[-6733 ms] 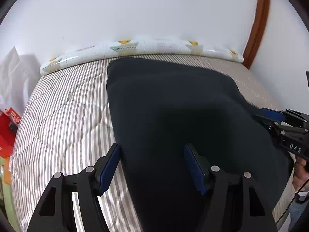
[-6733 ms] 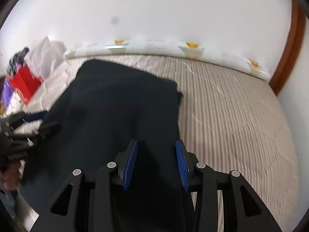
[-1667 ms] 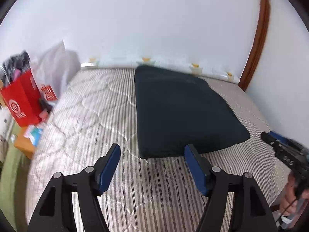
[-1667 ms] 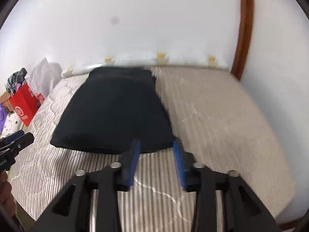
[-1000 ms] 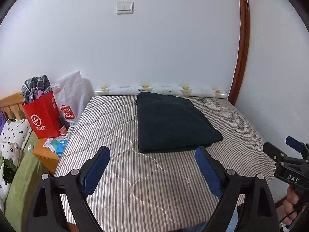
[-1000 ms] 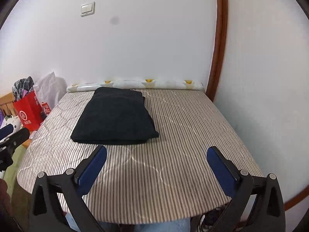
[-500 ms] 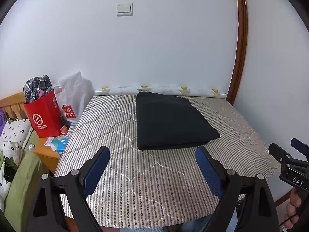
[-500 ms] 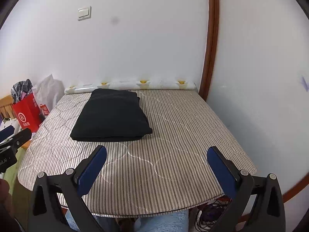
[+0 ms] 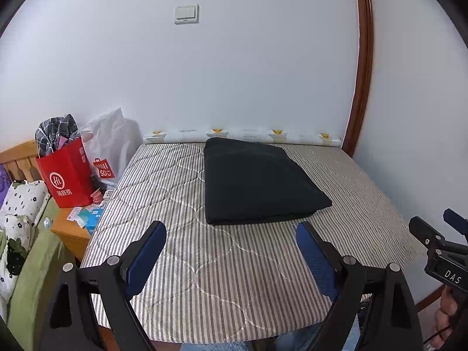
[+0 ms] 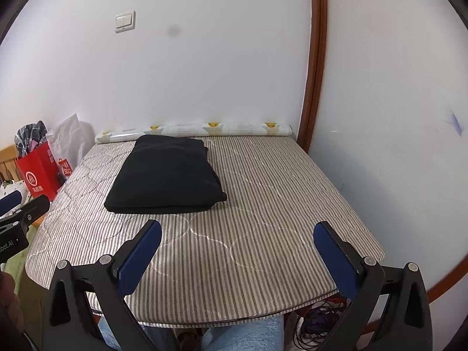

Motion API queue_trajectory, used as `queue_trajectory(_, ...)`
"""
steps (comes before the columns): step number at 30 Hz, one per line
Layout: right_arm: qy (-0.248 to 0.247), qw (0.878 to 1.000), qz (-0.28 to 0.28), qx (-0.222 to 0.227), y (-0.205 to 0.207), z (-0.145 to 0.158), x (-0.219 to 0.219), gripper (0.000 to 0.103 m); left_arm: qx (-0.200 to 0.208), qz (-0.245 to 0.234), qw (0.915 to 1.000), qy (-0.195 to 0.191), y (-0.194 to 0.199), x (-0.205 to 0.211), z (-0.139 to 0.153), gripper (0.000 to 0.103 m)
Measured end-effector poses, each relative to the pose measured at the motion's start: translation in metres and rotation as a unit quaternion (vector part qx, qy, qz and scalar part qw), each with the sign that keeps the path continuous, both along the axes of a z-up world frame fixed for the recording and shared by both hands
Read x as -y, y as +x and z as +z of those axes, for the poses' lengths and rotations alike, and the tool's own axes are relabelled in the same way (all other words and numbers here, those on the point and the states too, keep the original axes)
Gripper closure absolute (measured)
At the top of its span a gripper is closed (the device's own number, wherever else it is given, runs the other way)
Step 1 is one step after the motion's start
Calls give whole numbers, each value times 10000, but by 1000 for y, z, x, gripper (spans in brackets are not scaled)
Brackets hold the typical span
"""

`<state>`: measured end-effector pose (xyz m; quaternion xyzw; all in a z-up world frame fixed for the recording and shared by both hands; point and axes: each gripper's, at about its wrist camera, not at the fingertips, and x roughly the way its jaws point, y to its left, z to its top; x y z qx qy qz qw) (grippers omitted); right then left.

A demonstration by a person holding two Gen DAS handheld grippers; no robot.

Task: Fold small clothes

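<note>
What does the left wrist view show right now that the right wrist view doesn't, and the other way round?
Only the left wrist view shows the wooden bedside stand with small packets on it, the flowered pillow and the right gripper at its edge. Only the right wrist view shows the cables on the floor under the bed, a blue mark on the side wall and the left gripper. Both show the folded dark garment lying on the striped mattress, the red bag, the light switch, and jaws spread wide, holding nothing.

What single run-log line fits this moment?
garment: black garment folded on striped mattress | left gripper: open, empty | right gripper: open, empty
</note>
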<state>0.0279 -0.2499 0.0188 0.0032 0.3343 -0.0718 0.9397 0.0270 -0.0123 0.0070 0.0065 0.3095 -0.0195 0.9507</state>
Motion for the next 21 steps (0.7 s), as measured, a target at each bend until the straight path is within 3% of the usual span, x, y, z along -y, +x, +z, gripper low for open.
queue_trajectory(21, -4, 10000, 2, 8, -2, -1, 2, 1, 7, 25, 9999, 102, -3, 2, 0, 13)
